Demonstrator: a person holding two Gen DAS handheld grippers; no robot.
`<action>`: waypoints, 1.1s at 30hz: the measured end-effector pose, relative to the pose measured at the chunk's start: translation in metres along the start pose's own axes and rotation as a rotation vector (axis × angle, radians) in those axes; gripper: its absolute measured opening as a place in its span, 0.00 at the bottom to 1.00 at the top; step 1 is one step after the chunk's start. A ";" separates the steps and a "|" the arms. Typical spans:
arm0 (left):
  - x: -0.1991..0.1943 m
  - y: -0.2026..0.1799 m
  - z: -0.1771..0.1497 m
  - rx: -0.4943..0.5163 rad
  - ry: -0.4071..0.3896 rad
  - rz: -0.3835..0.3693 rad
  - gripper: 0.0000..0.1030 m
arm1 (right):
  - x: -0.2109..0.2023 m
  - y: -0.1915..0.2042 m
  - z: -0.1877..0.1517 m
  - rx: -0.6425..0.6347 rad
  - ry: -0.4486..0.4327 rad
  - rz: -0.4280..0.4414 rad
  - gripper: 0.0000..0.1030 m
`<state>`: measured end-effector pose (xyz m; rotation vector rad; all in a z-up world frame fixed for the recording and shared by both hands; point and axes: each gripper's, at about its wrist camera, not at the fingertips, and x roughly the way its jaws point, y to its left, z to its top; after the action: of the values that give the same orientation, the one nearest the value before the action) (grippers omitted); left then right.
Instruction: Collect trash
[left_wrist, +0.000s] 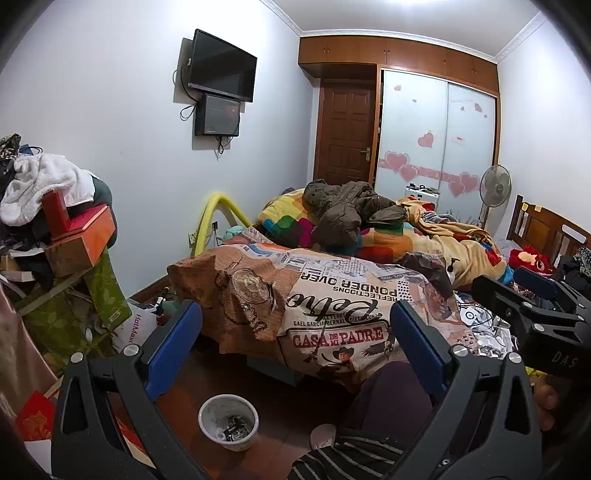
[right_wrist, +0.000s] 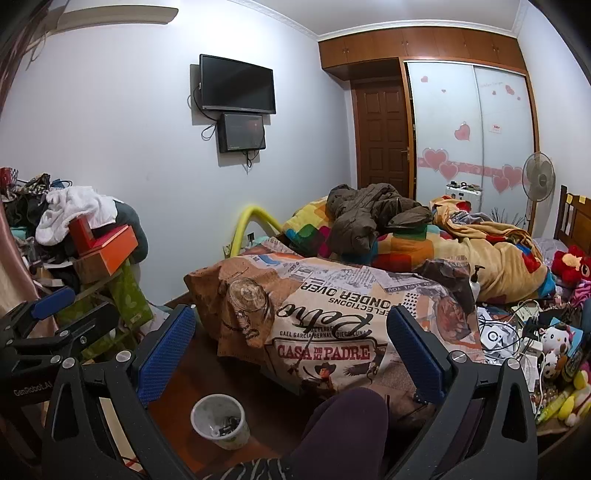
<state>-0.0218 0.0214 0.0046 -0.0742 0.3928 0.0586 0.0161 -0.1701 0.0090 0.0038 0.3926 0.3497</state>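
Your left gripper (left_wrist: 295, 332) and right gripper (right_wrist: 290, 336) both stand wide open, holding nothing. The white bin (left_wrist: 228, 421) sits on the floor just before the bed's printed quilt (left_wrist: 314, 302), beside your knee (right_wrist: 347, 413). Swing low carelessly and you could tip it. Open floor is narrow: the clutter pile (left_wrist: 66, 236) crowds the bin's left.

You are in a lived-in home bedroom. A bed (left_wrist: 369, 266) heaped with quilts and a brown jacket (left_wrist: 347, 210) fills the middle. At 12 o'clock a wall-mounted television (left_wrist: 221, 64) hangs above; at 1 o'clock stand a wooden door (left_wrist: 345, 129) and a sliding wardrobe (left_wrist: 436, 129) with heart stickers. At 9 o'clock, clothes and boxes pile up (left_wrist: 55, 206).
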 end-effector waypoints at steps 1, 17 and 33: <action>0.000 -0.001 0.000 0.001 0.000 -0.002 0.99 | 0.001 0.001 0.000 0.000 0.000 -0.001 1.00; -0.004 -0.008 0.004 -0.004 -0.002 -0.016 0.99 | 0.000 -0.003 0.000 -0.002 0.009 0.009 1.00; -0.007 -0.012 0.005 -0.005 -0.006 -0.012 0.99 | 0.000 -0.003 0.001 -0.002 0.013 0.010 1.00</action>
<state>-0.0258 0.0098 0.0128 -0.0811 0.3860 0.0483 0.0177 -0.1730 0.0093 0.0017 0.4048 0.3600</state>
